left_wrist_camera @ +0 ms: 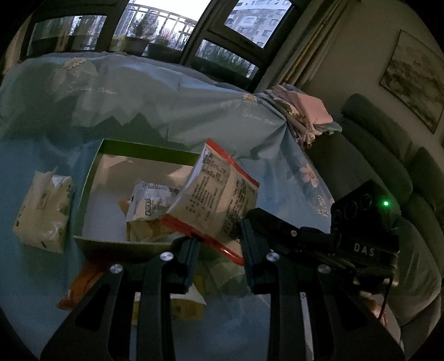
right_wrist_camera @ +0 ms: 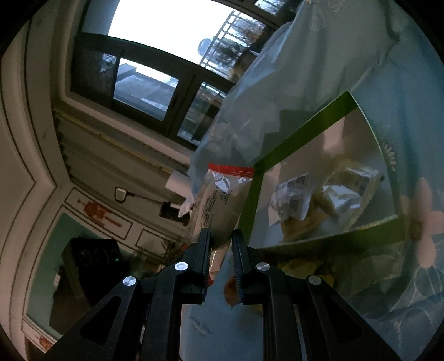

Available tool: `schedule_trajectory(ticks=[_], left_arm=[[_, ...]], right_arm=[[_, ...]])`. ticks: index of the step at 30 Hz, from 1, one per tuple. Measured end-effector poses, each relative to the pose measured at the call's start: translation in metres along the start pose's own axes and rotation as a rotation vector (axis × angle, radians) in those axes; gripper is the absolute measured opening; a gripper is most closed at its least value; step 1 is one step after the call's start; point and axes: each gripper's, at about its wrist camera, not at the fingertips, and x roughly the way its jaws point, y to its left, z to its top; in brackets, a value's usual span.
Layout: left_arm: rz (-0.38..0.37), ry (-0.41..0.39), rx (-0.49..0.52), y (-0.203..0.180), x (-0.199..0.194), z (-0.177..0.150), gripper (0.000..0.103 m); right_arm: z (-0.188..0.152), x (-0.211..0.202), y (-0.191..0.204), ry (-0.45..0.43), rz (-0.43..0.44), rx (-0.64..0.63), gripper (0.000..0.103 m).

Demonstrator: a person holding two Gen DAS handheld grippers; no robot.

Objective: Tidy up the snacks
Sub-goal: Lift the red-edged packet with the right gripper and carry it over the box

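I am holding one snack packet (left_wrist_camera: 216,191) in both grippers, left gripper (left_wrist_camera: 219,250) and right gripper (right_wrist_camera: 220,266) pinching it; green box (left_wrist_camera: 91,177) lying at eleven o'clock.

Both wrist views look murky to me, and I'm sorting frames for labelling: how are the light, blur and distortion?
Left wrist view: dim, bluish indoor light, strong fisheye bending at the window, print on the red-edged snack bag still readable. Right wrist view: the sky in the window is blown out, the green box and its contents are smeared, and the right claw is sharp.
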Motion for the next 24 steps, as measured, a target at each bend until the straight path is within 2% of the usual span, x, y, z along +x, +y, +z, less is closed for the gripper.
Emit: schedule_trajectory(ticks=[24], left_arm=[[0.001,0.018,-0.025,0.022,0.023,0.016,0.027]], right_arm=[[0.015,0.019,-0.009,0.013,-0.016,0.017,0.017]])
